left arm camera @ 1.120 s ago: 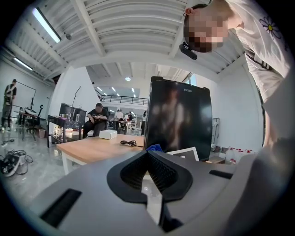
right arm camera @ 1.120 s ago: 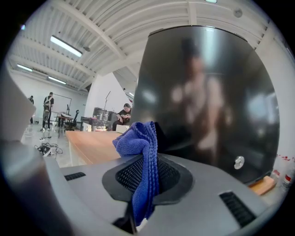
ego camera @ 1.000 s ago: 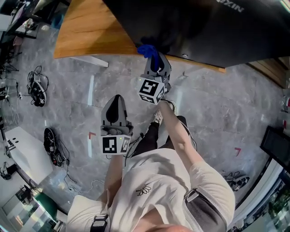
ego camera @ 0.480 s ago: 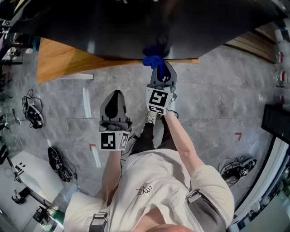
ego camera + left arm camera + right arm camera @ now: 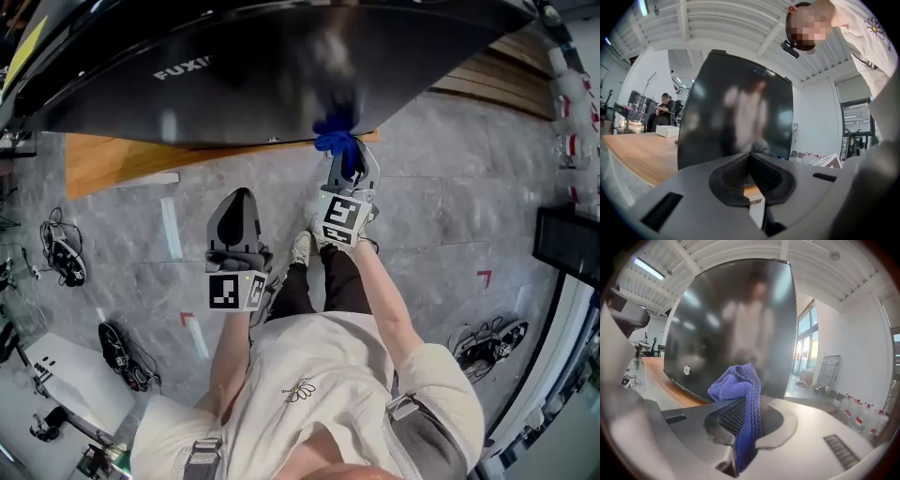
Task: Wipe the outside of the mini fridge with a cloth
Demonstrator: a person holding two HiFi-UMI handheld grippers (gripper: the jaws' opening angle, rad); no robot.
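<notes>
The black glossy mini fridge (image 5: 281, 66) stands on a wooden platform (image 5: 112, 159) and fills the top of the head view. It also fills the right gripper view as the fridge door (image 5: 736, 329) and the left gripper view as the fridge front (image 5: 740, 112). My right gripper (image 5: 349, 167) is shut on a blue cloth (image 5: 336, 139), whose bunched end (image 5: 738, 380) is at the fridge's lower front edge. My left gripper (image 5: 237, 211) hangs lower, over the floor, shut with nothing in it.
Grey marble-like floor (image 5: 441, 216) lies below. Cables and gear (image 5: 56, 253) sit at the left, more cables (image 5: 487, 342) at the right. White bottles (image 5: 574, 103) stand at the right edge. A seated person (image 5: 661, 112) is far off at a table.
The right gripper with the cloth has shifted right along the fridge's lower edge as the head view swung; the left gripper has stayed low.
</notes>
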